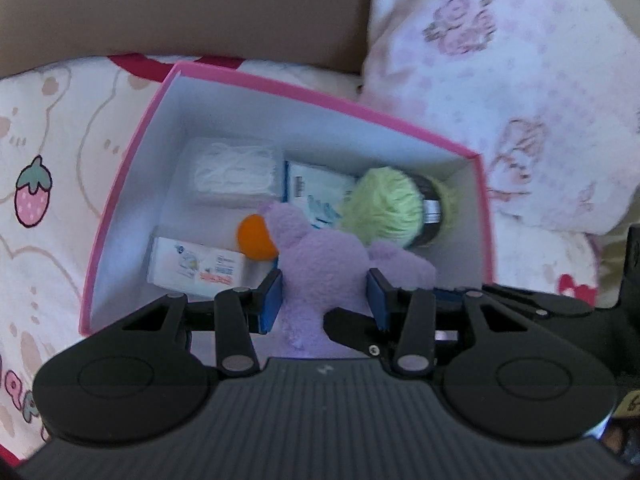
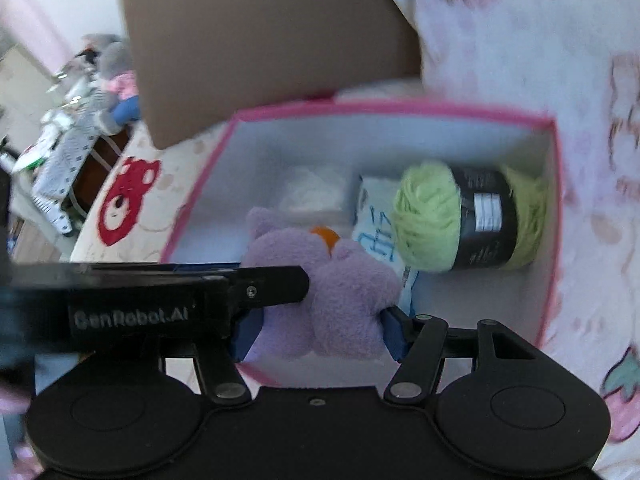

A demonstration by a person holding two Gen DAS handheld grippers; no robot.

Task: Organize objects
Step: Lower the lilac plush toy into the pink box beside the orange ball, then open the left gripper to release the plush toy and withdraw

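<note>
Plush going into the box, both grippers on it.

Left wrist: my left gripper (image 1: 326, 294) pinches the purple plush (image 1: 320, 264) over the pink box (image 1: 132, 148); yarn (image 1: 384, 204), packets already inside. Right wrist: my right gripper (image 2: 316, 326) clamps the same plush, low in the box. Left to do: release it.

Left claw (image 1: 325, 295) clamps purple plush (image 1: 320, 264) over pink box (image 1: 320, 92).

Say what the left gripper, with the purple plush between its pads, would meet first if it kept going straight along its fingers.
Probably the box contents: the left gripper carries the purple plush toward the green yarn ball and light blue packet; which is first is unclear.
</note>
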